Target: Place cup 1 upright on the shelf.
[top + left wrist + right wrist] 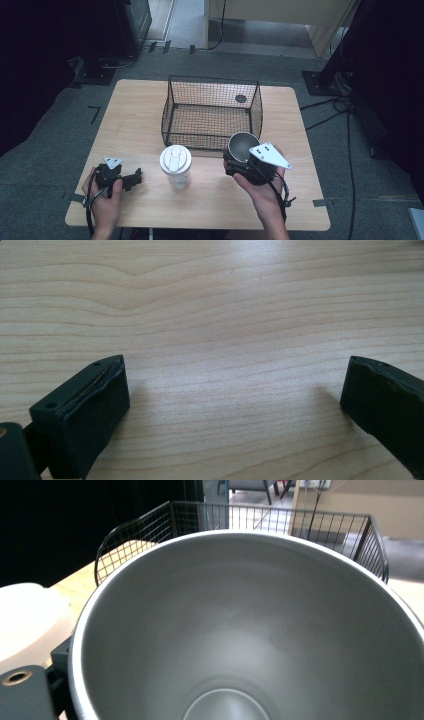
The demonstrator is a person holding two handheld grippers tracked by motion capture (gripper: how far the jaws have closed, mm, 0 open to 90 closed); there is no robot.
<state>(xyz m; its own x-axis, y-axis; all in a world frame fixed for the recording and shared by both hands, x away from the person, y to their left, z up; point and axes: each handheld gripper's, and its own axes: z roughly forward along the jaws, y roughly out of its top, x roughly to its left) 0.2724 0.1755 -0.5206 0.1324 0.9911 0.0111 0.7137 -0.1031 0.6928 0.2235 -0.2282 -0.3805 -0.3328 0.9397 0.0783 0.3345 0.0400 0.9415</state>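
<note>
1. My right gripper (239, 161), at five o'clock on the wooden table (135, 120), has its jaws closed around a steel cup (243, 145); the cup's open mouth faces up, its inside bare metal (250, 630).
2. My left gripper (131, 180) sits at seven o'clock, low over the tabletop (225, 315), jaws spread wide with nothing between them.
3. A white-lidded cup (175, 165) stands upright at six o'clock, between my two grippers.
4. A black wire basket (212, 112) occupies the table's centre toward twelve o'clock, just beyond the steel cup; its far rim (280, 512) rises behind the cup.
</note>
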